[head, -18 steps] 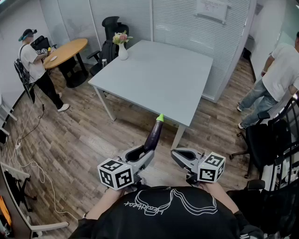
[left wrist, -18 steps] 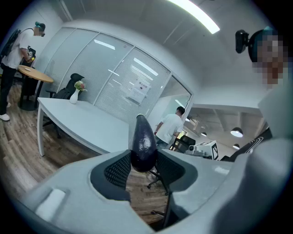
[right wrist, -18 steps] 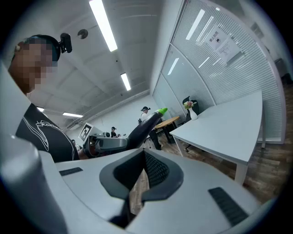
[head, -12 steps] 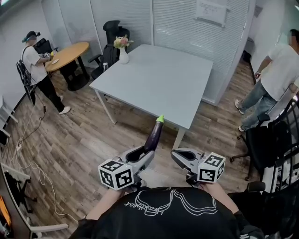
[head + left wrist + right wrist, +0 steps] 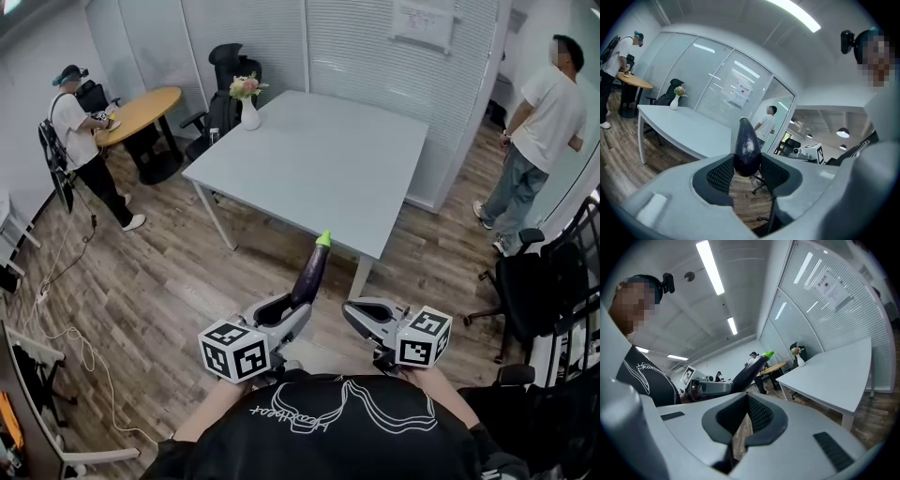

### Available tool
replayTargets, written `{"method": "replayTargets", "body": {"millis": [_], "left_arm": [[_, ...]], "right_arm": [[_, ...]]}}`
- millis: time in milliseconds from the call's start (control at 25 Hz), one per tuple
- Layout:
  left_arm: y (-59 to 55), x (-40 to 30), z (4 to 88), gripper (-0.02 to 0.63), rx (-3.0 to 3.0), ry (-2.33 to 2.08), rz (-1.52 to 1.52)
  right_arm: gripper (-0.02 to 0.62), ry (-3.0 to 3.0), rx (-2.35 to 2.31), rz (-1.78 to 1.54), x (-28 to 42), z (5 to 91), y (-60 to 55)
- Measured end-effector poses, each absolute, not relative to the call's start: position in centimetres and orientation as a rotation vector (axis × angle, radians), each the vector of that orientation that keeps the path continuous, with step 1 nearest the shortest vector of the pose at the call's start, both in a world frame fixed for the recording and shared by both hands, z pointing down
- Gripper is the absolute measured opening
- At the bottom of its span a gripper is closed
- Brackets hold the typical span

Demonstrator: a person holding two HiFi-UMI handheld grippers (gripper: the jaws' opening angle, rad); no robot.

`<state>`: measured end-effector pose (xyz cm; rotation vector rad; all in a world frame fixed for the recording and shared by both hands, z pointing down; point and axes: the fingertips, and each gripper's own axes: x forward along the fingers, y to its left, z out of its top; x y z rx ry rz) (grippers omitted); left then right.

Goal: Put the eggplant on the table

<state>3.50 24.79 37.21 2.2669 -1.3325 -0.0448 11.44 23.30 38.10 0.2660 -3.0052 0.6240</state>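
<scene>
A long dark purple eggplant (image 5: pixel 309 274) with a green stem end sticks up and forward from my left gripper (image 5: pixel 292 312), whose jaws are shut on its lower end. In the left gripper view the eggplant (image 5: pixel 746 143) stands between the black ribbed pads (image 5: pixel 723 173). The light grey square table (image 5: pixel 319 159) lies ahead across a strip of wooden floor, its near corner just beyond the eggplant's tip. My right gripper (image 5: pixel 352 317) hovers beside the left, shut with nothing in it. Its own view shows the eggplant (image 5: pixel 751 370) to the left and the table (image 5: pixel 834 376) to the right.
A white vase of flowers (image 5: pixel 247 98) stands on the table's far left corner. A round wooden table (image 5: pixel 141 108) with a person (image 5: pixel 80 141) is at far left. Another person (image 5: pixel 534 141) stands at far right. Black office chairs (image 5: pixel 544 291) crowd the right side.
Both grippers and the eggplant keep their places. The person at the right has stepped away toward the back of the room, and the view has tilted slightly.
</scene>
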Motion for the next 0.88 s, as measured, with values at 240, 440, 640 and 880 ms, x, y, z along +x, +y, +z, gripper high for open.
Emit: {"method": "replayTargets", "body": {"millis": [240,440,640,880], "left_arm": [[25.0,3.2,37.5,0.186,2.249,-1.344,-0.045],[24.6,2.0,37.3,0.186,2.246,-1.357,-0.059],[22.8,1.2,37.6,0.186,2.255,-1.338,-0.058],[18.7,-0.8,38.1,0.186,2.249,-1.303,-0.052]], "right_arm": [[0.009,-3.014,0.27,0.616,11.0,38.2,23.2],[0.009,-3.014,0.285,0.638,10.2,38.1,22.3],[0.009,-3.006,0.307,0.65,9.4,38.7,20.7],[0.009,-2.986,0.36,0.705,7.9,39.3,16.6]]}}
